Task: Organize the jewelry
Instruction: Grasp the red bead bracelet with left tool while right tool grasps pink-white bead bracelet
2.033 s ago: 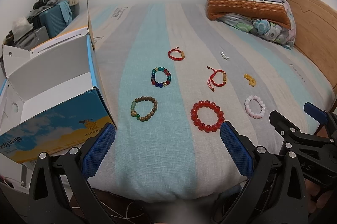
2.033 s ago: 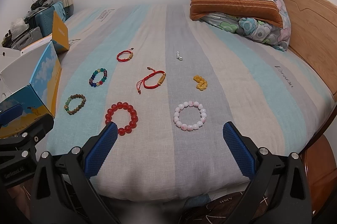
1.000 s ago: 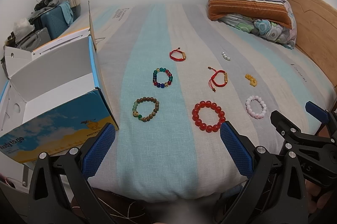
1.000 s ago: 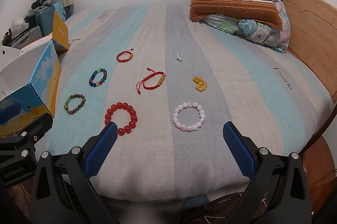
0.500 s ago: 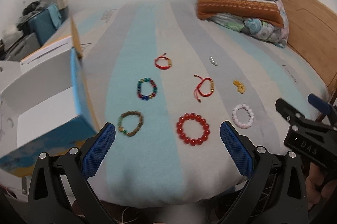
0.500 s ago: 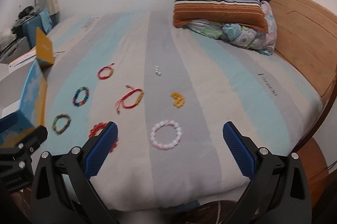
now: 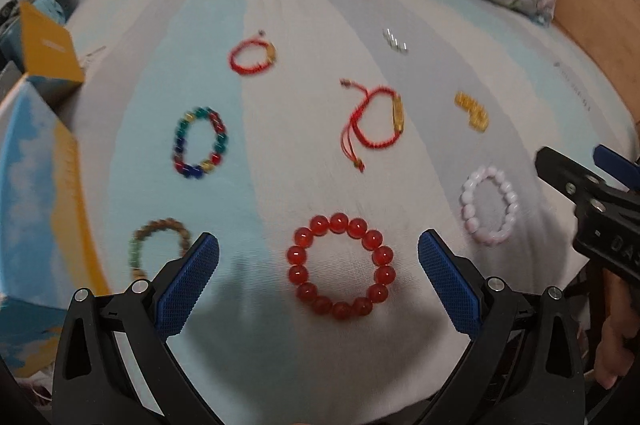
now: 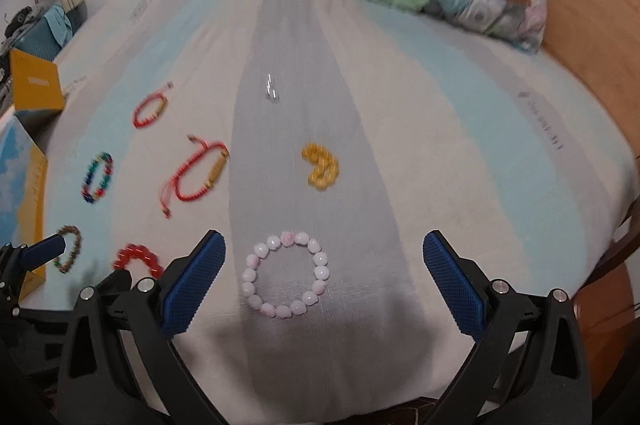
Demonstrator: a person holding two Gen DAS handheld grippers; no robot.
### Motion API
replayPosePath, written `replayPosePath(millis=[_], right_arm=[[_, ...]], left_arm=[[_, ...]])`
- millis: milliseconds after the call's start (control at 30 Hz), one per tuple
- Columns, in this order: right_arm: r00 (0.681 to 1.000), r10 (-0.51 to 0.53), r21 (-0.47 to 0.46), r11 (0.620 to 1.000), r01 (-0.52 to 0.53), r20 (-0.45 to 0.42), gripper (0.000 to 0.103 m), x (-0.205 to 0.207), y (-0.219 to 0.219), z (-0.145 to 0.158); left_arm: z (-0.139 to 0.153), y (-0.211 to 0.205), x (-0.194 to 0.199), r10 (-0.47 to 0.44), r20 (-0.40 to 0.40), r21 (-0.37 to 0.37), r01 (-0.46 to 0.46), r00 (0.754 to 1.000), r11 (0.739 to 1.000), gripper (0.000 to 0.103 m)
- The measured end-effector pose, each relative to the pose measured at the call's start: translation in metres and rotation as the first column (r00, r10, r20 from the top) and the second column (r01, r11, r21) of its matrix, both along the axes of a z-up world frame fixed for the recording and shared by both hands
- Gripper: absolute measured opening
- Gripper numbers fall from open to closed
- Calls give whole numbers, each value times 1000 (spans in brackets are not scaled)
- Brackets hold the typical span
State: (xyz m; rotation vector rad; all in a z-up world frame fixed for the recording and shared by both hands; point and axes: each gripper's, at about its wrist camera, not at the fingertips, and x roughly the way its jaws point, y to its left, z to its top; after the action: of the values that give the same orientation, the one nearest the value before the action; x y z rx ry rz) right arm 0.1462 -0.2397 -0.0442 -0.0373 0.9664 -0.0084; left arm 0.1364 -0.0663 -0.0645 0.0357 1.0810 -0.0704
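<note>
The left gripper [image 7: 319, 257] hangs spread wide with the red bead bracelet [image 7: 340, 266] lying flat between its fingertips, low in the centre of the left view; the right gripper [image 8: 324, 259] is likewise spread around the pink bead bracelet [image 8: 285, 274], low centre of its view. Closing across a whole ring would likely just squash it or roll the beads out sideways, and the soft bedsheet [image 8: 460, 129] may bunch into the pads. Both bracelets are near-round loops with no real long axis; the red cord bracelet [image 7: 374, 119] above runs upper right to lower left. The box [image 7: 36, 193] sits at the left edge.
</note>
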Motion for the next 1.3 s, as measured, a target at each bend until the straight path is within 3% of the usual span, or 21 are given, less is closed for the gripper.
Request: replayPosePath(millis=[167,233,467,600,733,800,867,1200,1233,1267,1300], right_arm=[[994,3,23,1000,-1,-105,84,20,-2,-43],[989,0,27,1000,4,-149,75,24,-3,-57],[982,8,23,1000,-4,-187,61,26,2,-76],[983,8,34,999,-1,-186,41,22,2,-74],[983,-4,28,1000,9,-182,20,22,-2,-73],[984,-2,39,999,9,-178,12,20,-2,-72],[985,-2,44,999,9,-173,12,21,-3,-70],[996,11,69,998,-5,-83,12,7,3,-49],[997,13,71,997,-7,-77,12,10,1,-46],[998,14,73,997,-9,-69,12,9,1,-44],[998,14,75,997,-10,-63,12,10,0,-42]], left_arm=[[-25,-1,10,-6,-41,-9,5,999,1000,97],[-32,-2,13,-8,-54,-20,7,999,1000,97],[-48,-3,16,-18,-88,-14,17,996,1000,88],[-47,0,15,-16,-83,-19,15,996,1000,74],[-45,0,10,-26,-79,-30,24,997,999,51],[-43,4,8,-35,-81,-52,31,996,998,35],[-42,8,6,-33,-80,-73,27,996,997,27],[-32,11,2,-35,-52,-120,28,998,992,27],[-30,11,1,-37,-47,-120,31,998,992,25],[-28,10,1,-42,-43,-124,37,998,992,14],[-25,9,0,-53,-39,-135,47,998,990,13]])
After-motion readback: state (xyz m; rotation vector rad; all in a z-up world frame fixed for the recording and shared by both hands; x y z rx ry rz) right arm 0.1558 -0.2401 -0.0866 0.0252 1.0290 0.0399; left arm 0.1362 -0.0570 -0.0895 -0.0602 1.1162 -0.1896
